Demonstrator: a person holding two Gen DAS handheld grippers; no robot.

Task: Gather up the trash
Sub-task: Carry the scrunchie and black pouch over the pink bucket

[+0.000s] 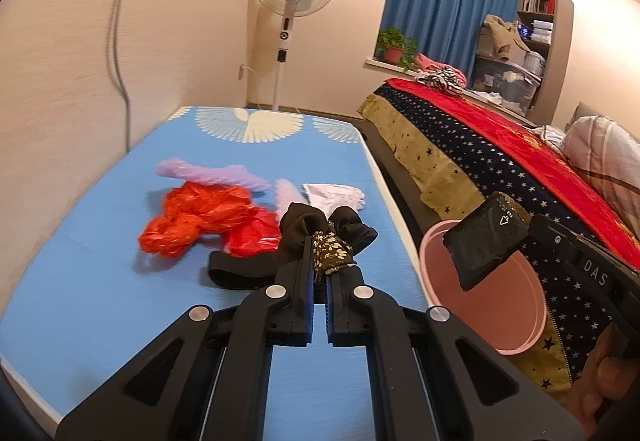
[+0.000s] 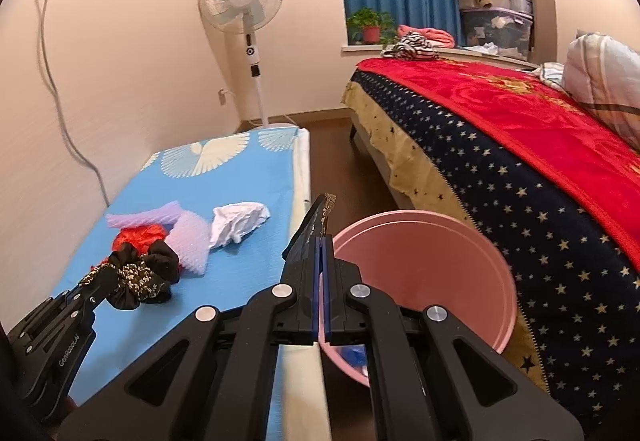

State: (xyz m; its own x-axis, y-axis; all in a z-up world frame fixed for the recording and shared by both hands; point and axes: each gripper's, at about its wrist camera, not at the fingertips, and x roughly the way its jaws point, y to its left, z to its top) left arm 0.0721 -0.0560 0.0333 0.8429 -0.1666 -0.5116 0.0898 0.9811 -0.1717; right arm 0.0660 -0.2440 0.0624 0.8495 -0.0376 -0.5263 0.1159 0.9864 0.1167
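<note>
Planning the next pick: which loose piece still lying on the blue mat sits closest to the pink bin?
The white crumpled piece. It lies nearest the mat's bin-side edge, while the purple and red pieces sit farther from the bin, toward the wall.

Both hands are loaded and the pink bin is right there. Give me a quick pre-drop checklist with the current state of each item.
1. Left gripper shut on the black and floral cloth bundle: ok.
2. Right gripper shut on the flat black packet: ok.
3. Packet over the pink bin opening: ok in the left wrist view; it hangs above the rim.
4. Bundle over the bin: not ok; it is above the blue mat.
5. Room in the bin: ok; mostly empty, something blue at the bottom.
6. Trash left on the mat: not ok; red plastic bag, purple wrap and white crumpled piece remain.
</note>
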